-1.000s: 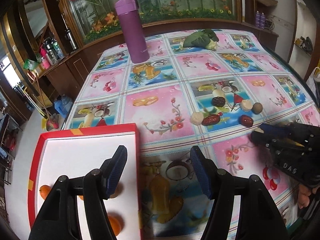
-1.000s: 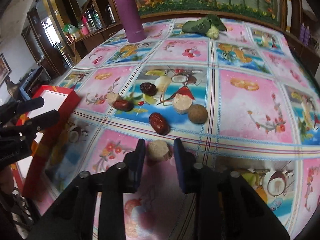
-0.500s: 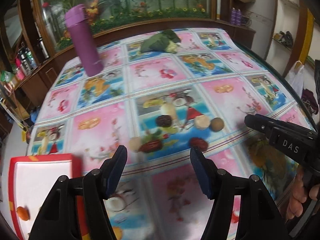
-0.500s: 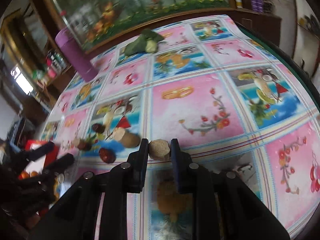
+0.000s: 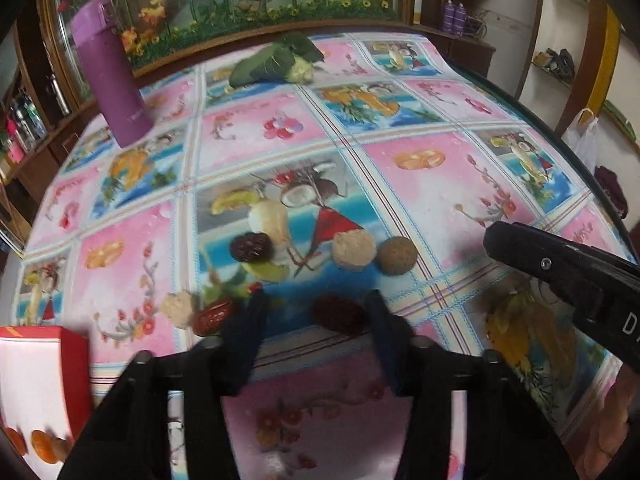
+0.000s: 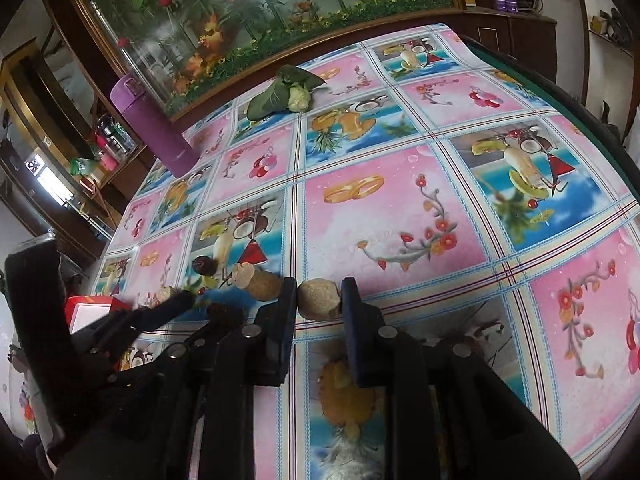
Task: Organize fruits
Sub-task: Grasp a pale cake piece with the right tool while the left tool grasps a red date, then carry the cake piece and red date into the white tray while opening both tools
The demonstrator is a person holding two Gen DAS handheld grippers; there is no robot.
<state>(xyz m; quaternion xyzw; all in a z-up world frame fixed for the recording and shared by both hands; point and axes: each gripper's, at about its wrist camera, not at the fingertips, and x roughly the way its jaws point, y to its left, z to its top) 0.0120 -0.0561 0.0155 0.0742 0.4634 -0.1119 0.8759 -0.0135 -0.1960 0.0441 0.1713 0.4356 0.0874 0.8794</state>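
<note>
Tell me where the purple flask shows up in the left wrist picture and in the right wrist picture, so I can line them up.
Left wrist view: the purple flask stands at the upper left, on the table's far corner.
Right wrist view: the purple flask leans at the left, above the middle.
Shared landmark: the leafy vegetable lies to the flask's right by the far edge in both.
</note>
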